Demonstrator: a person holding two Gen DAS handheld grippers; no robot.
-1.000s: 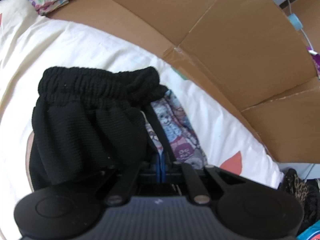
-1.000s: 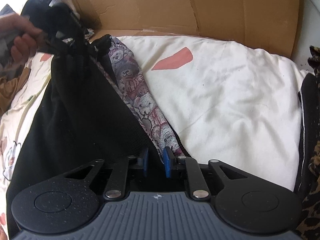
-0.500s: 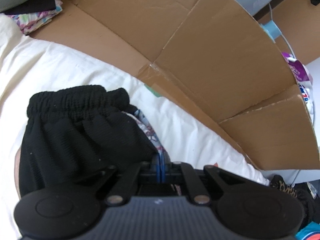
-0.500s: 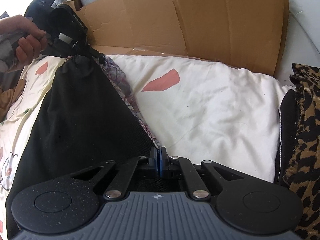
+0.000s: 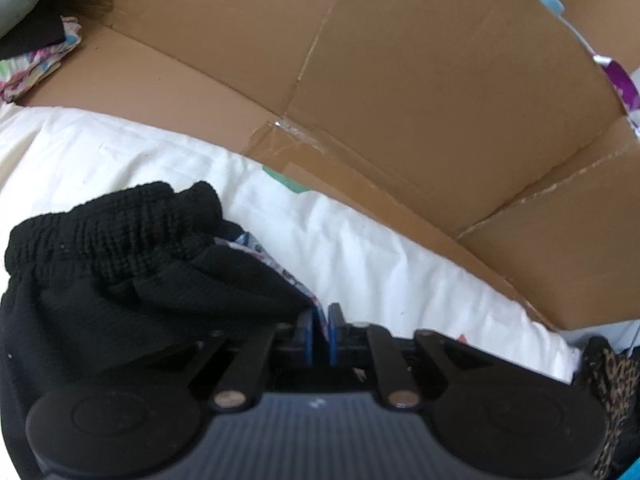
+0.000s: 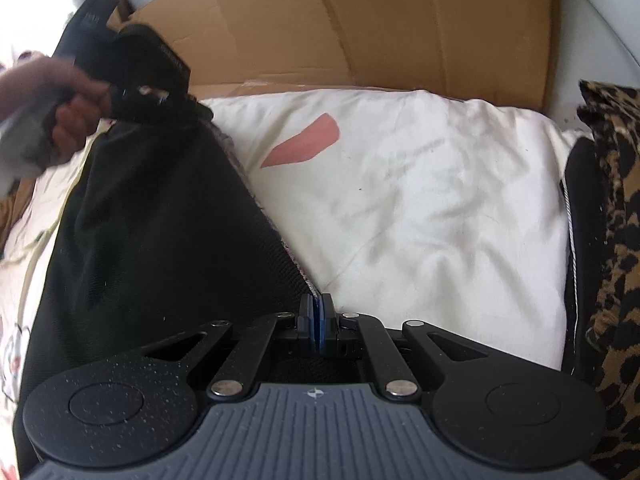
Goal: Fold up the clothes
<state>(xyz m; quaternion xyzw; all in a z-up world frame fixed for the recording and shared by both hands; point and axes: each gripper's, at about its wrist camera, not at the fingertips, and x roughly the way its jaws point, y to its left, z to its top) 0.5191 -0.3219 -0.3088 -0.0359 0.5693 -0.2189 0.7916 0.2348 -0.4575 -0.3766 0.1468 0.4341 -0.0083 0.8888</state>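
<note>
The black garment (image 6: 160, 240) hangs stretched between 2 grippers above the white bedding (image 6: 420, 208), toward its left side. At its gathered waistband (image 5: 112, 236), the left gripper (image 5: 320, 334) has narrow jaws pinching a fabric edge, a printed layer (image 5: 296, 280) showing beside the black. The right gripper (image 6: 318, 322) has its jaws closed on the other end. Judging by this, keep the span taut and level, and lower both ends together so the layers land aligned, short of the cardboard (image 6: 360, 32).

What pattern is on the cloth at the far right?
Leopard print, brown with black spots; clearest in the right wrist view.
</note>
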